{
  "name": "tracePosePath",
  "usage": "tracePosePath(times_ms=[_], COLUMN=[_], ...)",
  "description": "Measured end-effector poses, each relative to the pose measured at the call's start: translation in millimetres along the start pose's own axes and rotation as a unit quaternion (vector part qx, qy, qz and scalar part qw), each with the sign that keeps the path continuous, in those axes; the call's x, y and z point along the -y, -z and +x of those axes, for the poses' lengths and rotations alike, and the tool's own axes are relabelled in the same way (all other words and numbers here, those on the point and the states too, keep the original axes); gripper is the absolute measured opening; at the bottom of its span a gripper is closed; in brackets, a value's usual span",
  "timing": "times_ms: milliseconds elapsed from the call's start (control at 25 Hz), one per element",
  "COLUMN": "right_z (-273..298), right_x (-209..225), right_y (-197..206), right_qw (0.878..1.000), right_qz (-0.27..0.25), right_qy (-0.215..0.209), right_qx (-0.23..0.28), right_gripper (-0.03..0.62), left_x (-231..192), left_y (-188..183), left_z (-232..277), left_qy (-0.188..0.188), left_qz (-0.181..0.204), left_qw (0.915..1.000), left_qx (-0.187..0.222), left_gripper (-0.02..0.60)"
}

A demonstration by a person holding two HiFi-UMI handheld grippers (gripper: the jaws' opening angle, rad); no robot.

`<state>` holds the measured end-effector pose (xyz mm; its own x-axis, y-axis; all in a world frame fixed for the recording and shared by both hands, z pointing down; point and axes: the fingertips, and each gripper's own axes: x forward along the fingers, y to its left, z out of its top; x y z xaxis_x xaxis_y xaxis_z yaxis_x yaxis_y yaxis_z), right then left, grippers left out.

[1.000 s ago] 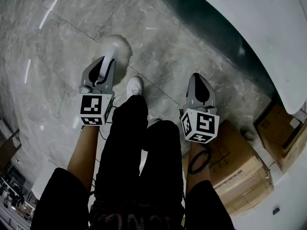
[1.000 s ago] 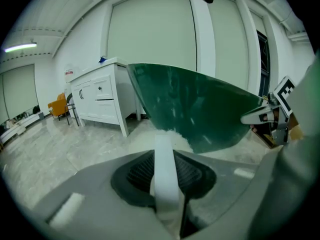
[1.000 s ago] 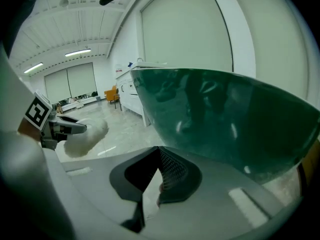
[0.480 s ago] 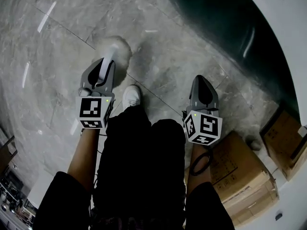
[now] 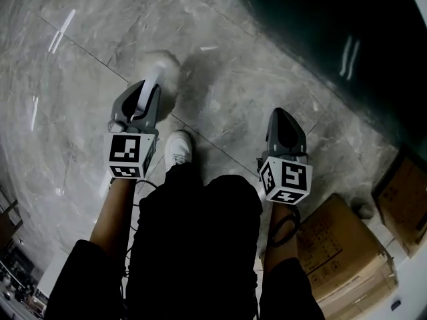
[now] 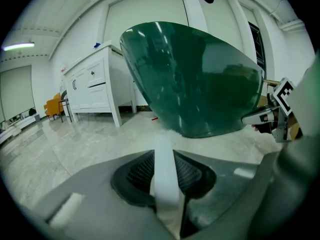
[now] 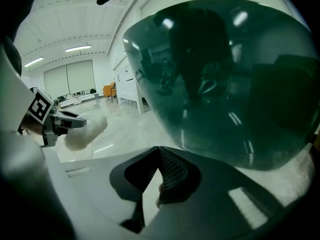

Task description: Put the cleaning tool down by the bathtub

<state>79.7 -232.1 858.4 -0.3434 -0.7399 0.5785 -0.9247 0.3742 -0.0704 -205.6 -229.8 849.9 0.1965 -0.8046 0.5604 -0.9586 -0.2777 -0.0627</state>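
The cleaning tool is a fluffy white duster on a white handle. My left gripper is shut on that handle, and the fluffy head sticks out past the jaws above the marble floor. From the right gripper view the duster head hangs in the air to the left of the tub. The dark green bathtub fills the upper right and looms close ahead in both gripper views. Nothing is held by my right gripper, whose jaws are shut to a point near the tub's base.
Cardboard boxes stand on the floor at the lower right, beside the tub. My white shoe is planted between the two grippers. A white cabinet stands to the left of the tub, far back.
I have stepped closer to the tub: its dark side now fills the upper right and its white rim has left the view. Both grippers keep their pose, duster still held.
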Motion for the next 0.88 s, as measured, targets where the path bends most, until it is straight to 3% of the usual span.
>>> tracePosePath(times_ms=[480,880], right_z=[56,101], right_x=[0,2], right_y=[52,96], right_qw=[0.999,0.996], right_qz=[-0.01,0.011], right_qy=[-0.038,-0.051], right_qx=[-0.038,-0.072], right_gripper=[0.014,0.014], left_x=[21,28], left_y=[54,92], left_z=[63,115], left_qy=[0.032,0.049], left_qz=[0.004,0.001], left_qw=[0.9991,0.9972], left_qx=[-0.027,-0.057], left_gripper=[0.091,0.092])
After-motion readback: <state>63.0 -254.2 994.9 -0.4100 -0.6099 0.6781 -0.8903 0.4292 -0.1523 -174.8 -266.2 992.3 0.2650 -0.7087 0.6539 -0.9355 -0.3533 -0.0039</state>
